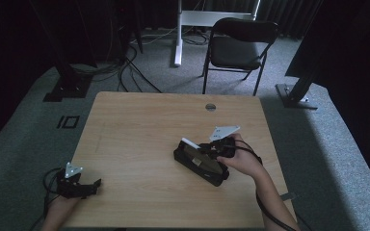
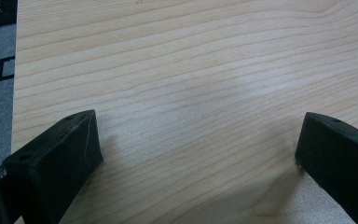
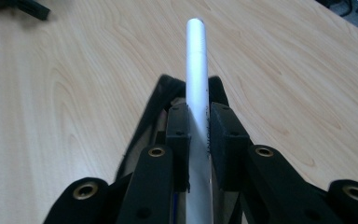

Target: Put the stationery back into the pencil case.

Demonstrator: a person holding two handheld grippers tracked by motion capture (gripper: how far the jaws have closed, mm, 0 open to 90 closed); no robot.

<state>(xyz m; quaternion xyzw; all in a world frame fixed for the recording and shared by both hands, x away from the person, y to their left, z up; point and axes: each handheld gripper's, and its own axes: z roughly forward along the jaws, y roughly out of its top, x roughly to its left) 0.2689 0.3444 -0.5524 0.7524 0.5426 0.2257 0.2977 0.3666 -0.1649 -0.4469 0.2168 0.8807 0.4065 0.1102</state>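
The high view is dim and underexposed: the upper left and right corners sink into black, and only the table (image 1: 139, 144) catches soft, even light. In the left gripper view the wood is brighter, with faint blurred shadows beside the jaws. In the right gripper view the white pen (image 3: 197, 70) shows mild glare, and the near jaws are slightly out of focus

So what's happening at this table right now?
A person is working at a light wooden table with a hand-held claw in each hand. The right claw is clamped shut on a slim white pen-like stick, holding it just above an open black pouch. The left claw rests open near the table's near left corner, holding nothing.
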